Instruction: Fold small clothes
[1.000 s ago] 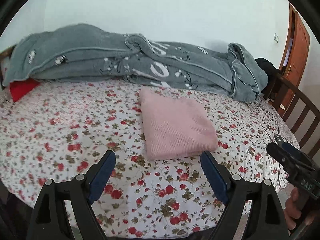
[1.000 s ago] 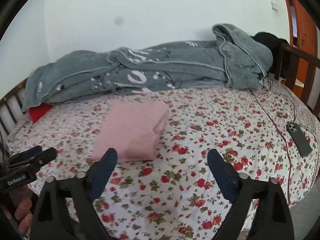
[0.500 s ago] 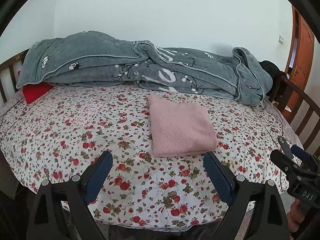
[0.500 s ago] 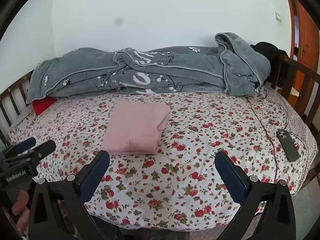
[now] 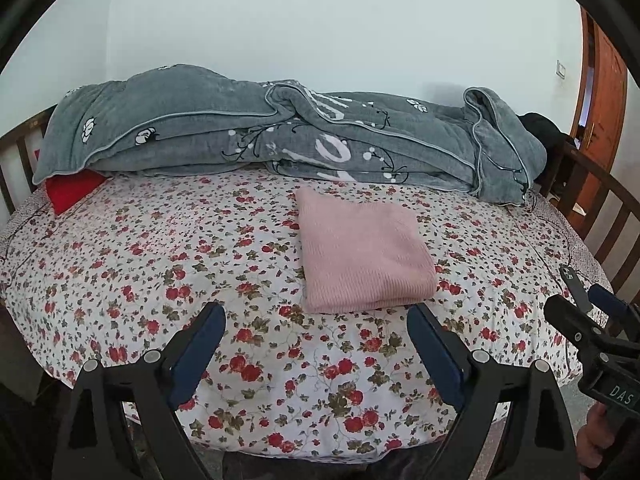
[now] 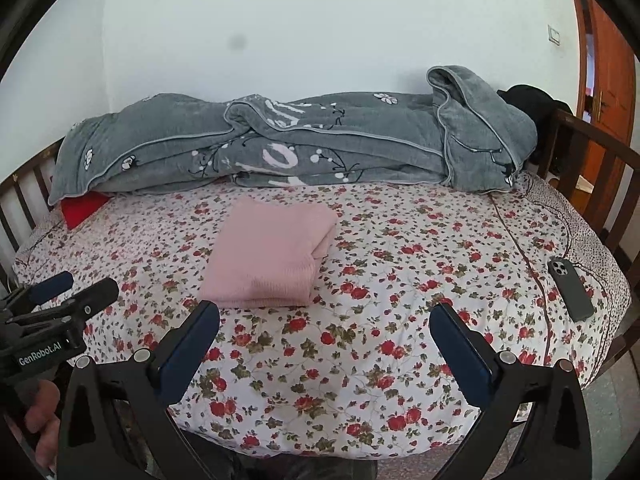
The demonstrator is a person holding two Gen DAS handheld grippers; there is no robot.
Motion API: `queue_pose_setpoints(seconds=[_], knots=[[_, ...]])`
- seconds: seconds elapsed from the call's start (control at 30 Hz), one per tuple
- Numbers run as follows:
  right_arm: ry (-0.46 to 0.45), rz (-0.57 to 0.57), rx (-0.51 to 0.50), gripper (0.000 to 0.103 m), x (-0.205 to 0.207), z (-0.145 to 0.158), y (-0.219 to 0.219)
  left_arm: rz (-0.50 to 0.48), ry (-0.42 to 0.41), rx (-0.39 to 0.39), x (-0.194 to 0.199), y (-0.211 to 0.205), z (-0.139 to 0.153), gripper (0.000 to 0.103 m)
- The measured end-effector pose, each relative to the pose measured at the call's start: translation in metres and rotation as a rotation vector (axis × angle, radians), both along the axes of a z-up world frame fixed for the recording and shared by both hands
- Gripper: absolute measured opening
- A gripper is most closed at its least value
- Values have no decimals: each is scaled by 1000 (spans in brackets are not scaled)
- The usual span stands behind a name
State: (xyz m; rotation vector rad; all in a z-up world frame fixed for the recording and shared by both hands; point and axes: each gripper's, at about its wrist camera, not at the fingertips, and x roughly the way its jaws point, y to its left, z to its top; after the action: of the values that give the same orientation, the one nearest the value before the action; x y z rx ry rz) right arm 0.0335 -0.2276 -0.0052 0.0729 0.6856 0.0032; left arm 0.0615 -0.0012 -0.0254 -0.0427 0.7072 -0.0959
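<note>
Both hand-held grippers, left [image 5: 312, 354] and right [image 6: 326, 350], hang wide and empty near the bed's [image 5: 120, 264] front edge. Beyond them lies the pink garment [image 5: 362, 256], apparently folded; next likely needs another piece.

Colours on the bed before me

My folded garment [image 5: 362, 258] is plain pale pink; the sheet [image 5: 160, 264] is white with red flowers; the blanket [image 5: 280, 136] is grey with white print; my gripper pads [image 5: 200, 354] are dark blue.
</note>
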Motion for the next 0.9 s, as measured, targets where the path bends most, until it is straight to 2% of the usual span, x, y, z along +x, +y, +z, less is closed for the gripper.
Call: queue_pose_setpoints(seconds=[0.9], knots=[[1, -15, 29, 103, 2, 1, -2, 8, 9, 13, -1, 2, -5, 92]])
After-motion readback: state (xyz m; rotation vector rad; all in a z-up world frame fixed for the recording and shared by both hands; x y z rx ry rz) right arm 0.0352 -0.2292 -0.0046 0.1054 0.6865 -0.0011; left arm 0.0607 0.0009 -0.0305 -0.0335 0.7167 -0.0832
